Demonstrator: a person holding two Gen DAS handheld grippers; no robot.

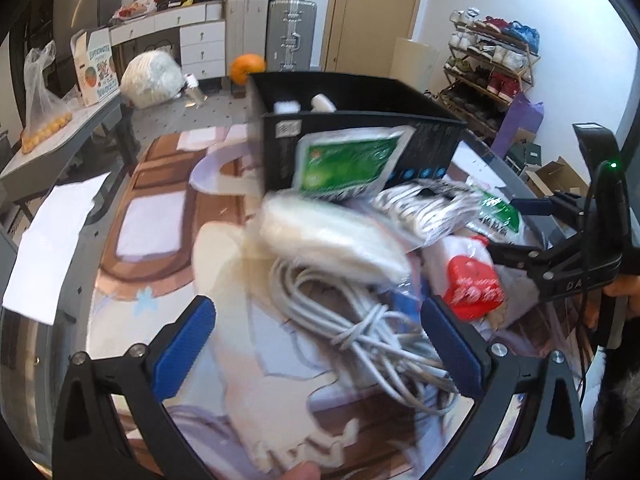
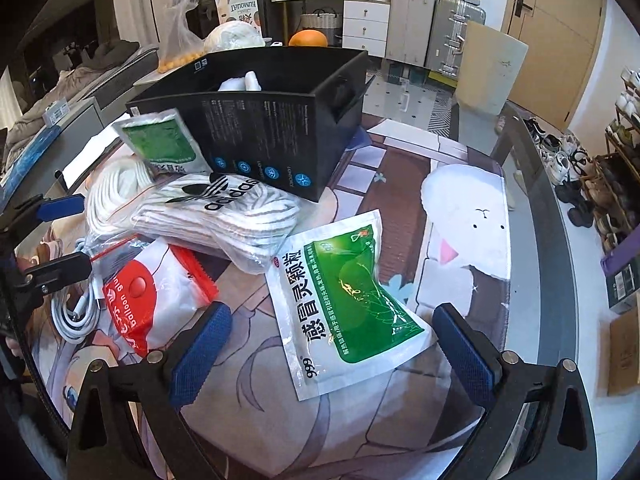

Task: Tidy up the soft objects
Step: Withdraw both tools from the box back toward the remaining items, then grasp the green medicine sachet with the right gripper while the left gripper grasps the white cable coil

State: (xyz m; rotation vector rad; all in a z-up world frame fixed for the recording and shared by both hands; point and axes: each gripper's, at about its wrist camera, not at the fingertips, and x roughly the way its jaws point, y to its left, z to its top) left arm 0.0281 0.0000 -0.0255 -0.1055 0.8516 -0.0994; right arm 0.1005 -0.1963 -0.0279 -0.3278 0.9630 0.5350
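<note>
On the surface point(image 2: 400, 184), beside the black box point(image 2: 272, 128) with a white item or two inside: green sachet point(image 2: 344, 300), sock pack point(image 2: 216, 216), red-and-white pouch point(image 2: 152, 292), cable bundle point(image 1: 360, 320) still out. Left tongs point(image 1: 320, 344) and right tongs point(image 2: 332, 352) spread, empty. Barely started, seemingly.

My left wrist camera looks forward between my spread jaws, close over a coil of white cable point(image 1: 360, 332), toward the black box point(image 1: 352, 136) beyond them, my right gripper point(image 1: 516, 228) off to the right. My right wrist camera looks from the opposite side, a green sachet point(image 2: 348, 300) between its jaws. Both views share the box point(image 2: 272, 128) and the pile before it.
</note>
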